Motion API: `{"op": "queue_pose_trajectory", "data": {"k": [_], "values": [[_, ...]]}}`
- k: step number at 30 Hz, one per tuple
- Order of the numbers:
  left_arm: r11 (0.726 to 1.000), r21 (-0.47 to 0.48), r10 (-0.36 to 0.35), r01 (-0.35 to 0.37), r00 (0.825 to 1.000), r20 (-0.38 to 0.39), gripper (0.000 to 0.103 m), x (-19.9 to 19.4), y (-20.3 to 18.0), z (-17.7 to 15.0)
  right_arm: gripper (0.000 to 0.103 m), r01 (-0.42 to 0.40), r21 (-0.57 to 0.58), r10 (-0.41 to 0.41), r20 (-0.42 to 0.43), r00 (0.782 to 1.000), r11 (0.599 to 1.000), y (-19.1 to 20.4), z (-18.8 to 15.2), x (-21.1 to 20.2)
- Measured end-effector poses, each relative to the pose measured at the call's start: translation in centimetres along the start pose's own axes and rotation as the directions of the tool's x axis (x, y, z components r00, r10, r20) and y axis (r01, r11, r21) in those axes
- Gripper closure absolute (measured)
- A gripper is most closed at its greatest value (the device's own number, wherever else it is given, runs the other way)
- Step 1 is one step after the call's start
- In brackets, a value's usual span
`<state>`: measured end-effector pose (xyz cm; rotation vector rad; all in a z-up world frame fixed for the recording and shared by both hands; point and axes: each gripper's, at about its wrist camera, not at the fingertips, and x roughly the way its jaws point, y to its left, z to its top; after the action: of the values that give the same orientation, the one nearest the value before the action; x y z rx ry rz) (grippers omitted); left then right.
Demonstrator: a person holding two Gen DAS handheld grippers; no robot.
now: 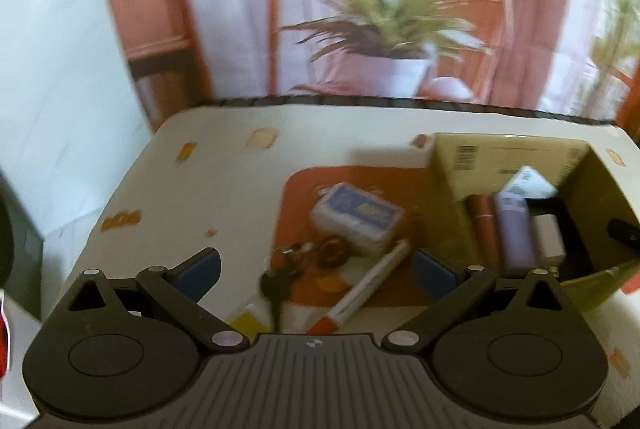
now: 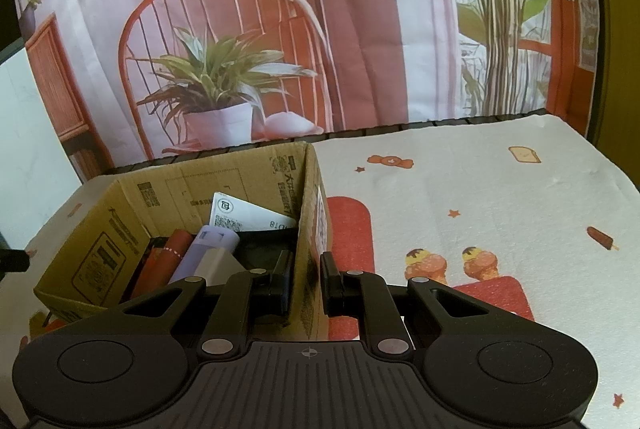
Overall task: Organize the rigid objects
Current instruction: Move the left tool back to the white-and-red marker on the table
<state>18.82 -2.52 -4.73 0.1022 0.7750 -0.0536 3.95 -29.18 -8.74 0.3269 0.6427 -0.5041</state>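
A cardboard box stands on the table, holding a red-brown tube, a lilac tube, a white block and a paper slip. Loose on the cloth lie a white and blue pack, a bunch of keys and a white marker with an orange cap. My left gripper is open and empty, hovering over the keys and marker. My right gripper is shut on the right wall of the box, one finger inside, one outside.
The table wears a white cloth printed with sweets and orange patches. A backdrop picturing a chair and potted plant hangs behind the table's far edge. A white wall is at left.
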Motion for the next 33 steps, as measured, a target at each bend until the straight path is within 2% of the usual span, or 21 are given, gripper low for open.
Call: {"op": "queue_pose_trajectory", "data": {"k": [3,8,9,13,19,27,33], "values": [[0.998,-0.056,0.0,0.0,1.0,-0.005,0.0,0.2,1.9,-0.4,0.09,0.008,-0.006,-0.008,-0.004,1.0,1.0,0.2,0.1,-0.1],[0.98,-0.189,-0.058,0.063,0.998,0.034,0.0,-0.5,5.2,-1.1,0.09,0.019,-0.025,-0.02,-0.026,0.999,1.0,0.6,0.5,0.0],[0.978,-0.201,-0.049,0.055,0.998,0.034,0.0,-0.6,5.5,-1.2,0.09,0.024,-0.033,-0.025,-0.032,0.999,0.999,0.8,0.6,0.0],[0.989,-0.147,0.026,-0.021,0.999,0.035,0.0,-0.7,5.4,-1.8,0.091,0.036,-0.06,-0.04,-0.06,0.997,0.998,1.2,1.1,0.0],[0.995,-0.095,0.034,-0.032,0.999,0.02,0.0,0.0,4.6,-2.1,0.093,0.056,-0.093,-0.065,-0.104,0.992,0.994,1.7,1.7,0.2],[0.998,-0.063,-0.019,0.02,1.0,0.017,0.0,1.0,3.8,-2.4,0.094,0.077,-0.12,-0.097,-0.169,0.981,0.99,2.3,3.0,0.9],[0.995,-0.082,-0.053,0.054,0.999,0.011,0.0,2.1,3.8,-2.5,0.094,0.098,-0.159,-0.13,-0.201,0.971,0.982,3.0,3.4,1.2]]}}
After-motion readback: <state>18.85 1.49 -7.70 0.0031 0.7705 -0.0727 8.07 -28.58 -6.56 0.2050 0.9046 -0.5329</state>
